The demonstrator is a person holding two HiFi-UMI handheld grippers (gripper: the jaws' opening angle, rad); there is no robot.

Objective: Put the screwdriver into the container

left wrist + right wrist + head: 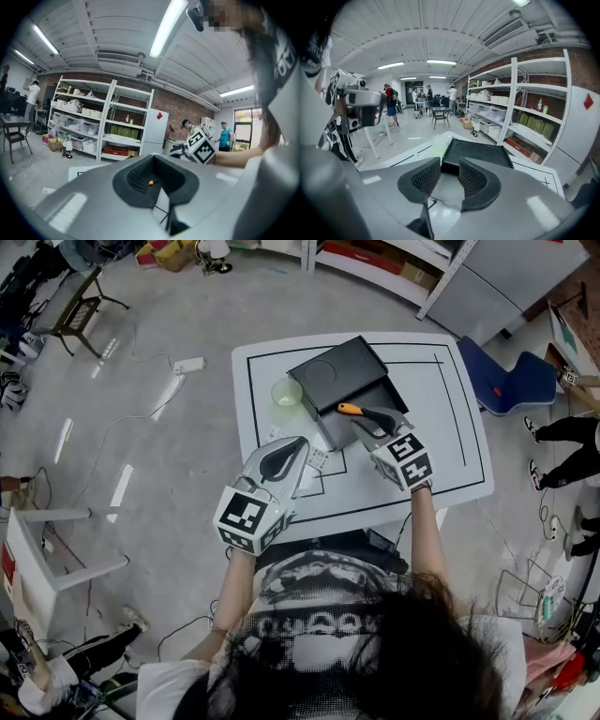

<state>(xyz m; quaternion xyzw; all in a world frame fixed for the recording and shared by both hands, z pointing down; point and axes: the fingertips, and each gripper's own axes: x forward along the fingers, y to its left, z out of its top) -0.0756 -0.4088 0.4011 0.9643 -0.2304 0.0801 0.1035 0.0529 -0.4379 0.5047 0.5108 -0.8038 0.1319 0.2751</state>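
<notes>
Screwdriver (361, 412) in container (339, 371), just ahead of released right claw (373, 430).
Likely light, stiff; grip the orange handle. Left claw (286, 457) clenched, empty.

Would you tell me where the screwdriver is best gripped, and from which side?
Probably its dark middle, from above with the right gripper, jaws across it: the screwdriver lies flat, crosswise in the open black container, orange end farthest from that gripper.

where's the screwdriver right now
In the head view the screwdriver lies in the open black container, just ahead of the right gripper and right of the pale green cup.
</notes>
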